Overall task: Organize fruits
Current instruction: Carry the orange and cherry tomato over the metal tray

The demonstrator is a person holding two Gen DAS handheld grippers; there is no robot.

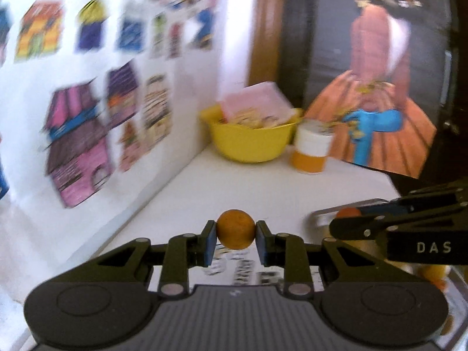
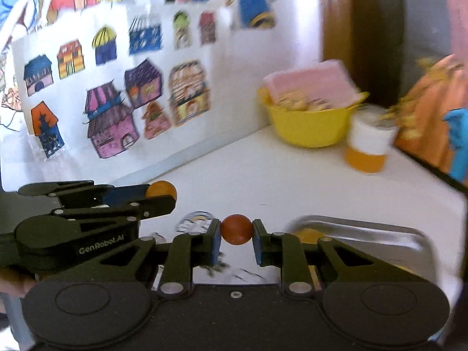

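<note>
My left gripper (image 1: 235,241) is shut on a round orange fruit (image 1: 235,229), held above the white table (image 1: 263,184). In the right wrist view that same gripper (image 2: 163,196) reaches in from the left with the orange fruit (image 2: 160,188) at its tip. My right gripper (image 2: 236,238) is shut on a smaller red-orange fruit (image 2: 236,229), just left of a metal tray (image 2: 380,234). The left wrist view shows the right gripper (image 1: 345,219) coming in from the right over the metal tray (image 1: 324,213), with the red-orange fruit (image 1: 348,212) partly hidden. More yellow-orange fruit (image 1: 433,275) lies in the tray.
A yellow bowl (image 2: 307,128) with a pink box (image 2: 310,83) inside stands at the back of the table beside an orange jar with a white lid (image 2: 368,143). A wall covered with coloured house drawings (image 2: 111,125) runs along the left. A large picture (image 1: 377,87) leans at the back right.
</note>
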